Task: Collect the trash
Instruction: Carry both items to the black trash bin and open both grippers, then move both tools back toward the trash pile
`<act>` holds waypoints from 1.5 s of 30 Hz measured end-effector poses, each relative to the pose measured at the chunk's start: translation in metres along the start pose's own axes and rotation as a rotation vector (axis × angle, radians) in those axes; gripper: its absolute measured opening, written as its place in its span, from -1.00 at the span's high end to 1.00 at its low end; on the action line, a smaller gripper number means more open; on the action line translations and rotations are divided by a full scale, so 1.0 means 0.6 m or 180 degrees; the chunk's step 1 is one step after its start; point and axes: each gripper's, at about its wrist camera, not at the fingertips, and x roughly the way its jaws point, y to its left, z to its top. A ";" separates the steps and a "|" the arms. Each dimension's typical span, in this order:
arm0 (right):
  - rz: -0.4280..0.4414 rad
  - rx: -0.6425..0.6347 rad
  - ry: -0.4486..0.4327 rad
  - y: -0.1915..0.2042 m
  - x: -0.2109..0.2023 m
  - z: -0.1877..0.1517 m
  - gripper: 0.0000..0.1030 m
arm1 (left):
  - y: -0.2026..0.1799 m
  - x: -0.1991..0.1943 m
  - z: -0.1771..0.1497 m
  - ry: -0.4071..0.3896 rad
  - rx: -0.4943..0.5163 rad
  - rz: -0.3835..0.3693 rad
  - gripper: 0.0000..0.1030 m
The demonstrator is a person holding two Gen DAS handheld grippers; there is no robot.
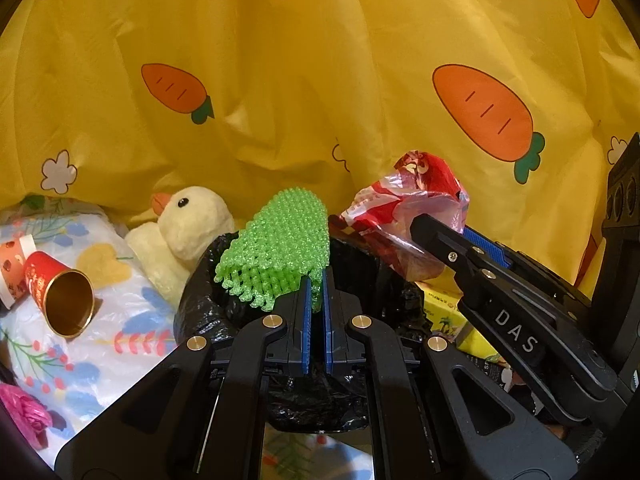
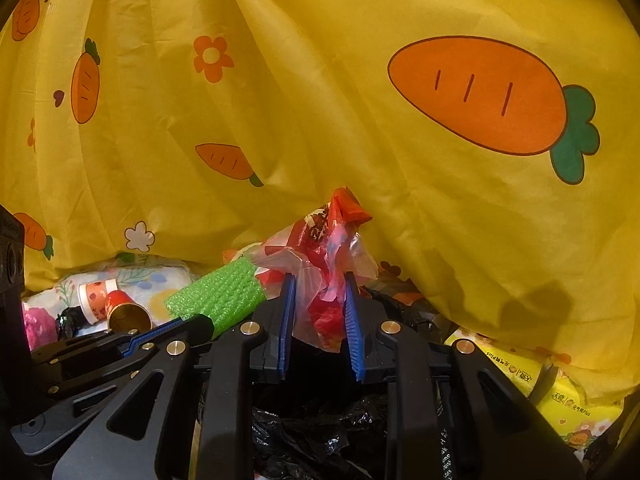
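At centre of the left wrist view, six o'clock side: left gripper (image 1: 316, 292), blue pads pressed together on the lower edge of a green foam net (image 1: 276, 252), which stands up from the jaws toward twelve o'clock, tilted slightly to eleven.

Directly beneath and behind the net: bin lined with a black trash bag (image 1: 200, 300), rim showing at nine o'clock of the gripper, crumpled liner below it at six.

At two o'clock of the net: right gripper (image 1: 460, 236), entering from four o'clock, pinching a crumpled red-and-clear plastic wrapper (image 1: 404, 200). In the right wrist view the same gripper (image 2: 318, 312) shows both blue pads partly apart with the wrapper (image 2: 324, 264) bunched between them and pressed on both sides; wrapper rises toward twelve o'clock. Net (image 2: 220, 296) lies at nine o'clock of it, black liner (image 2: 312, 432) at six.

At nine o'clock, left wrist view: red paper cup (image 1: 60, 296) on its side, gold inside facing the camera, touching a white patterned cup (image 1: 16, 268); both rest on a floral sheet (image 1: 120, 320).

Between cups and bin: plush duck (image 1: 180, 232), just beside the bin rim.

At four o'clock: yellow tissue packs (image 2: 560, 392).

Backdrop, all upper positions: yellow carrot-print cloth (image 1: 320, 80).
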 end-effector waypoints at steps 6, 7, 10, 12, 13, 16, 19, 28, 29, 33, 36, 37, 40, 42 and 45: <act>-0.0023 -0.0002 0.0047 0.000 0.026 0.004 0.51 | 0.026 0.030 -0.015 0.0143 -0.0134 0.0050 -0.20; -0.0031 0.0008 0.0055 -0.001 0.029 0.002 0.51 | 0.033 0.022 -0.019 0.0052 -0.0175 0.0079 -0.50; -0.0022 0.0042 0.0083 -0.004 0.040 0.001 0.50 | 0.059 0.002 -0.023 -0.0008 -0.0329 0.0090 -0.63; -0.0021 0.0052 0.0098 -0.003 0.047 0.000 0.48 | 0.069 -0.017 -0.023 -0.0102 -0.0386 0.0179 -0.66; -0.0010 0.0054 0.0099 -0.002 0.049 -0.001 0.48 | 0.074 -0.030 -0.023 -0.0163 -0.0400 0.0256 -0.72; -0.0024 0.0048 0.0088 0.002 0.055 -0.001 0.11 | 0.079 -0.065 -0.021 -0.0368 -0.0437 0.0529 -0.85; -0.0027 0.0082 0.0036 0.001 0.051 0.002 -0.16 | 0.082 -0.098 -0.018 -0.0516 -0.0481 0.0715 -0.88; 0.0023 0.0104 -0.0137 0.016 -0.008 0.000 -0.53 | 0.082 -0.169 -0.030 -0.0579 -0.0514 0.1153 -0.88; 0.0037 0.0102 -0.0155 0.019 -0.017 -0.004 -0.61 | 0.080 -0.180 -0.035 -0.0593 -0.0513 0.1198 -0.88; 0.0079 0.0069 -0.0177 0.038 -0.041 -0.018 -0.68 | 0.076 -0.220 -0.054 -0.0639 -0.0484 0.1372 -0.88; 0.0158 0.0049 -0.0170 0.057 -0.059 -0.030 -0.71 | 0.081 -0.253 -0.071 -0.0648 -0.0512 0.1520 -0.88; 0.0198 0.0050 -0.0162 0.063 -0.064 -0.034 -0.71 | 0.084 -0.263 -0.077 -0.0645 -0.0524 0.1584 -0.88; 0.0343 0.0063 -0.0114 0.086 -0.079 -0.046 -0.72 | 0.100 -0.298 -0.098 -0.0637 -0.0550 0.1817 -0.89; 0.0426 0.0052 -0.0085 0.105 -0.088 -0.056 -0.72 | 0.113 -0.326 -0.115 -0.0648 -0.0572 0.1972 -0.89; 0.0563 -0.0009 -0.0038 0.139 -0.102 -0.072 -0.72 | 0.136 -0.375 -0.143 -0.0695 -0.0641 0.2193 -0.88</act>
